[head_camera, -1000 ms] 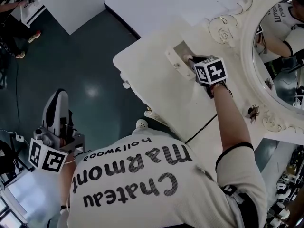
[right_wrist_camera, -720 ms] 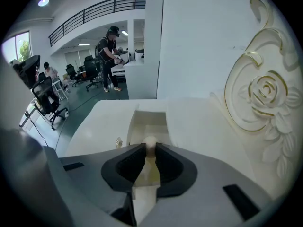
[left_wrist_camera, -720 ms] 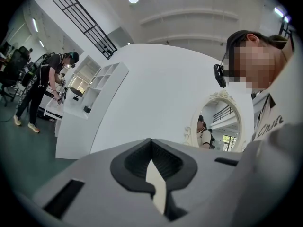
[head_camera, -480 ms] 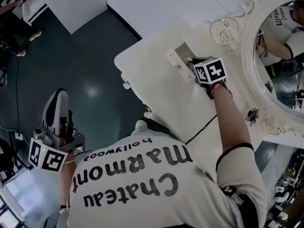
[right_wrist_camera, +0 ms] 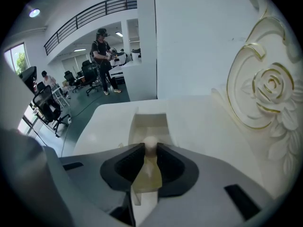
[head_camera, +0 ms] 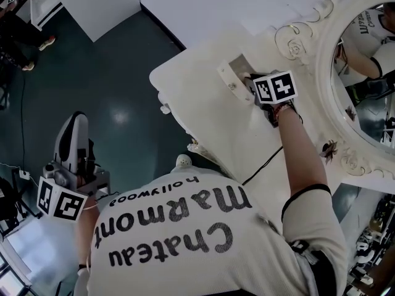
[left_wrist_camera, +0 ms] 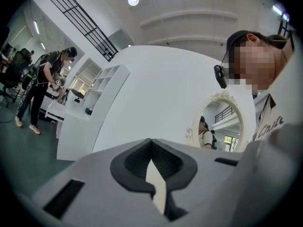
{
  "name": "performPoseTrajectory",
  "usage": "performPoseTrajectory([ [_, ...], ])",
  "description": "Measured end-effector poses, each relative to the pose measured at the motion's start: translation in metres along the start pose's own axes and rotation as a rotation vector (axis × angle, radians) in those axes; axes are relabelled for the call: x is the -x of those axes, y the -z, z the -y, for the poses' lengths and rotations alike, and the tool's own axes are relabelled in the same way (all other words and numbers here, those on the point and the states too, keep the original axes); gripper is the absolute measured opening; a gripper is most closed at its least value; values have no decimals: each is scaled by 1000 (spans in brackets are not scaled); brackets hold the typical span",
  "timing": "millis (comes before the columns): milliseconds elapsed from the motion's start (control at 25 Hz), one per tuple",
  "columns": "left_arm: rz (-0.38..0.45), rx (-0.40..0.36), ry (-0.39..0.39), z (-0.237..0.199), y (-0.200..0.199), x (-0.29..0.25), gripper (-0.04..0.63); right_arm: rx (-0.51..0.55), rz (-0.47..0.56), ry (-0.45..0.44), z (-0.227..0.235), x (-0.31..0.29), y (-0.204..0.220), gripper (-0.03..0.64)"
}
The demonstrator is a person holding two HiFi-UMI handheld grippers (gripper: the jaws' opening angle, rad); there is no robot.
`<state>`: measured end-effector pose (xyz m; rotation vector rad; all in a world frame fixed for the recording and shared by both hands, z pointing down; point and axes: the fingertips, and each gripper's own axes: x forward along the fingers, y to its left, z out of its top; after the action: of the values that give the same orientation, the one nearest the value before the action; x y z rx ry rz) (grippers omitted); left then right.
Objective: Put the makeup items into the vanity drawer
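The right hand-held gripper reaches out over the white bench and its jaws are closed on a small round cream item, pinched right at their tips. Straight ahead of those tips and a little below them lies the open vanity drawer, a shallow cream compartment whose far end points away from the hand-held gripper; whether the item touches the drawer floor cannot be told. In the head view the drawer shows as a recess with its front panel just beyond the jaw tips, and the marker cube hides the item itself. To the right of this hand-held gripper rises the carved rose of the mirror frame, and the oval mirror stands further along that same side. The left hand-held gripper hangs well apart from the bench, low at the person's left side above the dark floor, with its jaws pointing up. In its own view the left hand-held gripper has its jaws drawn together with nothing between them, only a pale sliver showing behind the tips. Far ahead of it and to the right the mirror shows again, and a standing person is well off to its left.
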<state>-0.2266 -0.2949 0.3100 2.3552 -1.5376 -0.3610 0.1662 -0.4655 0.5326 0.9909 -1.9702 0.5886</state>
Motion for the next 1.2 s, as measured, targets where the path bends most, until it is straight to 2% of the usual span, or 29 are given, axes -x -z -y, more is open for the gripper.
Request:
performPoseTrajectory([
  [240, -4, 14, 8, 1, 7, -7, 8, -31, 14, -2, 1, 1, -2, 114],
  [680, 3, 29, 43, 11, 14, -19, 8, -26, 43, 25, 3, 6, -1, 124],
  [960, -7, 25, 108, 28, 13, -36, 8, -69, 80, 52, 7, 10, 4, 124],
  [1200, -26, 16, 170, 40, 12, -50, 8, -153, 151, 70, 5, 23, 2, 124],
])
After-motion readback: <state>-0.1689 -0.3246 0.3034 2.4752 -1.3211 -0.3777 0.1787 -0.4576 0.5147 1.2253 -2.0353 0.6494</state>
